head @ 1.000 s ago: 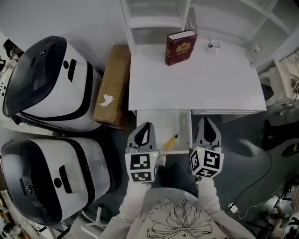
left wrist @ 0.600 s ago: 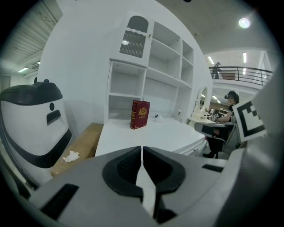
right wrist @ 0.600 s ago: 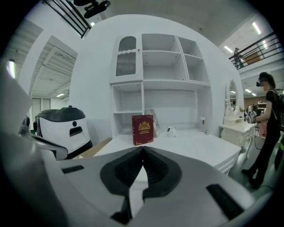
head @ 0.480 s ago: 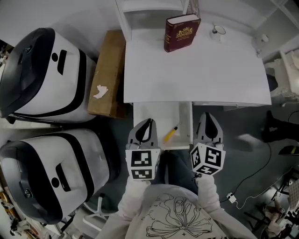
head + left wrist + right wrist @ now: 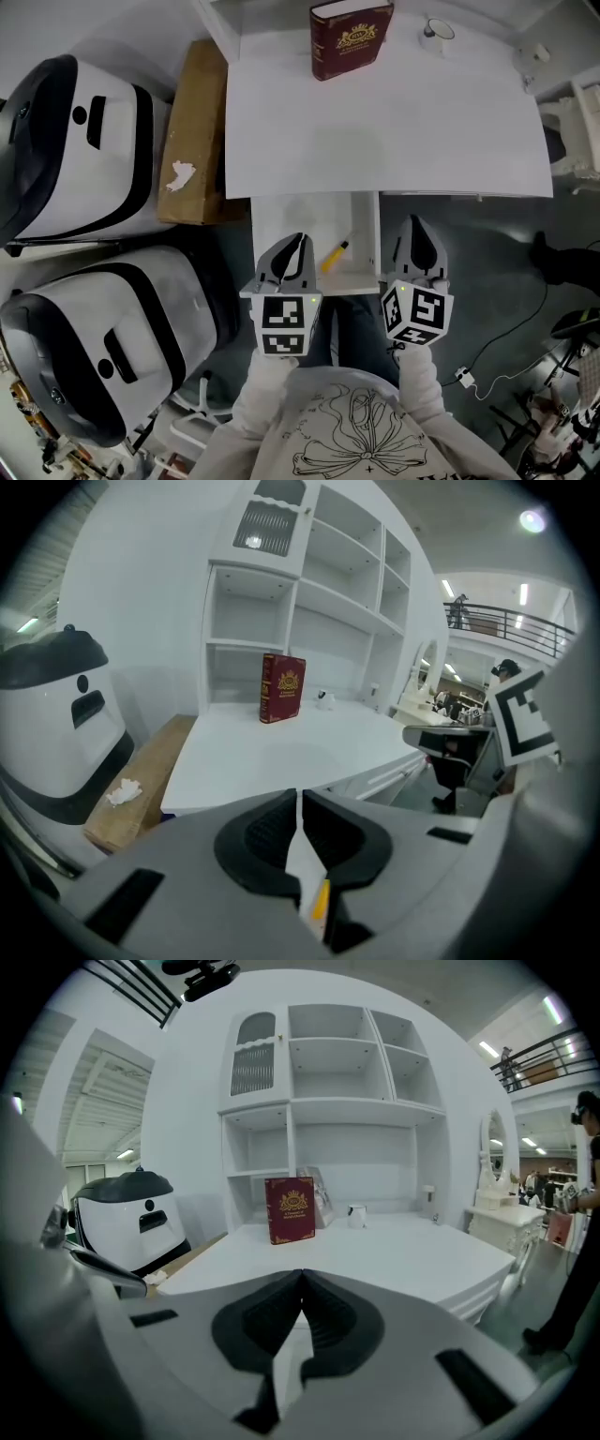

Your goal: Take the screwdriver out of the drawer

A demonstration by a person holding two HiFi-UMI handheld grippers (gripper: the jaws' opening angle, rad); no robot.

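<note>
- Drawer [image 5: 371, 234] stands pulled out under the front edge of the white desk [image 5: 384, 122], lower middle of the head view. The opening step looks done.
- Screwdriver [image 5: 334, 254] lies on the drawer floor on a diagonal, yellow handle toward lower left, shaft toward upper right. Neither tool touches it, so gripping and lifting it out are both left to do.
- Left gripper [image 5: 297, 241]: jaws pressed together, nothing between them. The tip sits over the drawer's left part, just beside the handle. A yellow sliver shows below the closed jaws in the left gripper view.
- Right gripper [image 5: 415, 225]: jaws pressed together, empty, just outside the drawer's right wall.
- Judgement: the jaws must spread before any grab.
- Edges: the desk front runs along the drawer's back, and the drawer walls are close on both sides of the tool.
- Open room lies upward and back toward the person.
- Frame left is crowded by a cardboard box [image 5: 192, 131] and two white machines [image 5: 75, 141]. Frame right is open floor.
</note>
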